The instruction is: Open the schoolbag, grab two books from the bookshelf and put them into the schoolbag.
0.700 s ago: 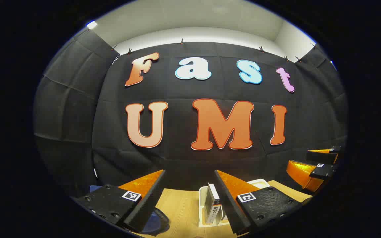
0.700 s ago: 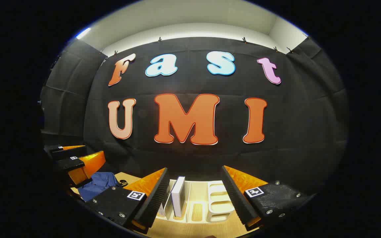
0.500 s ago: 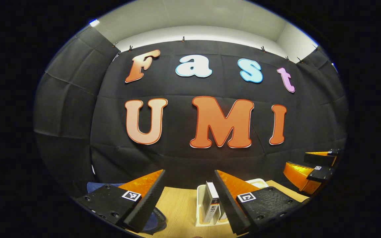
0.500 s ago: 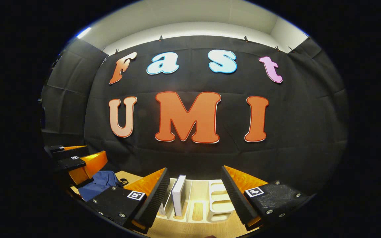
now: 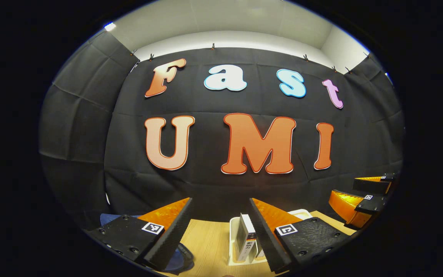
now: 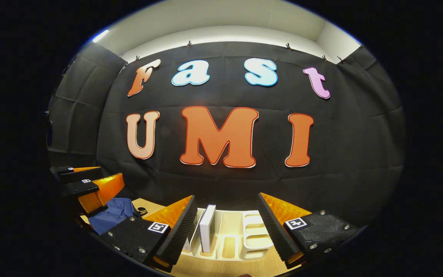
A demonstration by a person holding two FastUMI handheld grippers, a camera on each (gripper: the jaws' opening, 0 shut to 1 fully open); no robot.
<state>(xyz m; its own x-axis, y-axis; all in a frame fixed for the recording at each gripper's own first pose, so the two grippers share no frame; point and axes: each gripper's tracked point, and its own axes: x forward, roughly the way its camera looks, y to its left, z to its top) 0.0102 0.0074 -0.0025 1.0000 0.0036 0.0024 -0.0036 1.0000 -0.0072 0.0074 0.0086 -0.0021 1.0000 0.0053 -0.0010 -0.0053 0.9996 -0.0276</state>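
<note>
We hold both tongs high, aimed at the booth wall, nothing gripped. Left tongs [image 5: 220,204] are spread wide, empty; right tongs [image 6: 226,200] likewise wide and empty. Key relation: the schoolbag [image 6: 112,215], blue fabric, lies low and left of the right tongs, on the counter [image 5: 210,238]; in the left gripper view it peeks out under the left finger at the bottom edge [image 5: 179,257], so the left tongs are nearer to it, almost above it. We can't tell whether its zip is open. We judge the opening step not yet started, and it calls for a drop down and forward with the left tongs. The bookshelf [image 6: 254,238], a white slotted rack, sits straight ahead and below the right tongs; a white book [image 6: 207,232] stands upright in it, long axis vertical, spine edge towards us, just inside the left finger. In the left gripper view the rack [image 5: 233,234] is low right of centre, with a book [image 5: 247,240] upright in it, touching the right finger's outline, contact unclear. The right tongs are nearer the books. Counter is light wood; black cloth walls, pale ceiling strip above.
</note>
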